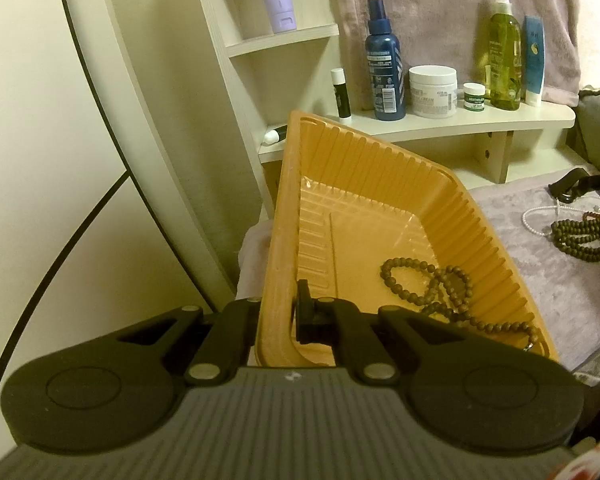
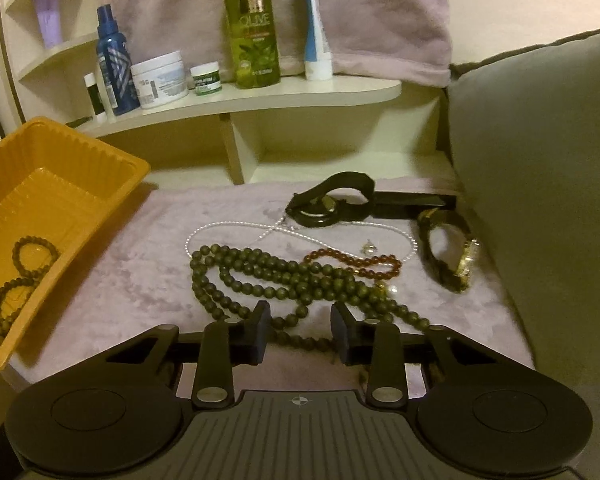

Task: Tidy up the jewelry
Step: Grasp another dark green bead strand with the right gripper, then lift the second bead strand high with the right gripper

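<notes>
My left gripper [image 1: 280, 316] is shut on the near rim of the orange plastic tray [image 1: 380, 168], holding it tilted. A brown bead strand [image 1: 428, 280] lies inside the tray [image 2: 60, 160]. On the mauve cloth [image 2: 140, 264] sits a coiled dark green bead necklace [image 2: 268, 268], with my right gripper [image 2: 300, 324] open just over its near loops. A few beads lie between the fingers, and the pads do not press on them. Behind it lie a pearl strand [image 2: 228, 226], an amber bead bracelet [image 2: 352, 258], a black watch [image 2: 332, 200] and a gold-faced watch [image 2: 456, 260].
A cream shelf [image 2: 300, 92] at the back carries an olive bottle [image 2: 252, 24], a blue spray bottle [image 2: 114, 60] and white jars [image 2: 160, 80], with a pink towel [image 2: 380, 8] hanging behind. A green cushion [image 2: 540, 160] walls the right side.
</notes>
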The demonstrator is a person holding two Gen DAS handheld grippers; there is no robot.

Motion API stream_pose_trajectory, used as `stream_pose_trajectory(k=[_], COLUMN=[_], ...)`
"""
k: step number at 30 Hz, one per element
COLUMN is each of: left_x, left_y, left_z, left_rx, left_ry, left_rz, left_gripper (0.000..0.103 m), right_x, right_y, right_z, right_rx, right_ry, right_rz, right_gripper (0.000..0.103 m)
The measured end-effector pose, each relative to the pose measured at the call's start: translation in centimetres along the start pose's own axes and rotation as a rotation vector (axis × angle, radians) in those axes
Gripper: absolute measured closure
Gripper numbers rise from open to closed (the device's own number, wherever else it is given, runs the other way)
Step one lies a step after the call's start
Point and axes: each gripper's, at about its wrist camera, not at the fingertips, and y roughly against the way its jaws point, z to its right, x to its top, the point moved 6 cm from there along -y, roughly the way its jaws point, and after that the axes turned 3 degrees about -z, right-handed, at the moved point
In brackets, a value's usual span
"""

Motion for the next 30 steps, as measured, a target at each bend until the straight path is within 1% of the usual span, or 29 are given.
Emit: stream_pose_trajectory(k=[5, 6, 7, 9, 11, 15, 20, 25, 30], left_x=[0.0, 0.0, 0.0, 0.0, 0.0, 0.0, 0.1, 0.2, 0.3], left_y=[0.0, 0.0, 0.0, -0.1, -0.1, -0.1, -0.2, -0.2, 0.0], left_z=[0.0, 0.0, 0.0, 0.0, 0.0, 0.0, 0.0, 0.0, 0.0], left_rx=[0.001, 0.001, 0.0, 0.0, 0.0, 0.0, -0.001, -0.002, -0.009], left_ry=[-0.001, -0.001, -0.001, -0.001, 0.0, -0.001, -0.002, -0.001, 0.0], left_rz=[-0.002, -0.002, -0.002, -0.001, -0.001, 0.0, 0.005, 0.008, 0.017], left_gripper=[0.1, 0.1, 0.1, 0.1, 0.099, 0.099, 0.099, 0.099, 0.099], right_x=[0.5, 0.6, 0.6, 0.7, 0.8, 2.1, 5.8, 10.2, 13.2], right_y=[-1.4, -1.5, -1.7, -1.8, -1.2, 1.2, 5.6, 9.9, 13.2], right_z=[0.0, 0.1, 0.2, 0.2, 0.0, -0.9, -2.9, -5.1, -7.1], right_rx=[-0.001, -0.005, -0.008, -0.01, -0.009, 0.008, 0.057, 0.084, 0.1], right_ry=[-0.016, -0.023, -0.028, -0.029, -0.022, 0.006, 0.082, 0.174, 0.242], right_rz=[-0.013, -0.018, -0.027, -0.034, -0.023, 0.034, 0.142, 0.257, 0.335], right_gripper=[0.075, 0.079, 0.088, 0.096, 0.096, 0.096, 0.096, 0.096, 0.096])
